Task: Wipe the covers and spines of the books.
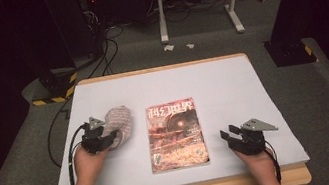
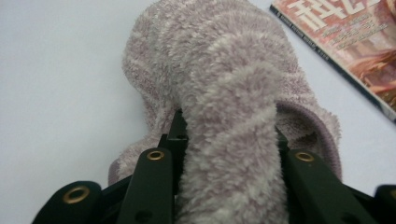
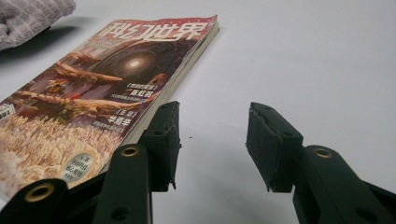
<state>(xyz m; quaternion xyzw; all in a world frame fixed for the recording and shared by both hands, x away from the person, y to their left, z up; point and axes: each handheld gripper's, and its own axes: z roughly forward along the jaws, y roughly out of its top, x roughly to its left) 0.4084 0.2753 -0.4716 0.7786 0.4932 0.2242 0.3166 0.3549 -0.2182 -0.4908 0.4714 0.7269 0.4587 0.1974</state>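
Fleece fills the left claw (image 1: 108, 132) in the high view: a fuzzy lilac-grey sock (image 1: 119, 123) lies on the left half of the white-covered desk (image 1: 232, 86), just left of a magazine (image 1: 175, 133) at the middle. The right claw (image 1: 226, 135) rests near the magazine's near right corner, apart from it. My reading is that the sock is being carried or dragged toward the magazine, and the next move calls for lifting it clear of the cover's edge before setting it down.

From the left gripper view, the jaws pinch a thick fold of the sock (image 2: 229, 126), which bulges up between them; the magazine (image 2: 345, 46) shows at the far right.

From the right gripper view, the right claw (image 3: 212, 140) stands half wide with nothing but bare desk between its jaws, the left jaw just beside the magazine (image 3: 102, 88). Its red cover bears large pale Chinese characters, 科幻世界, with smaller title lines I cannot read.
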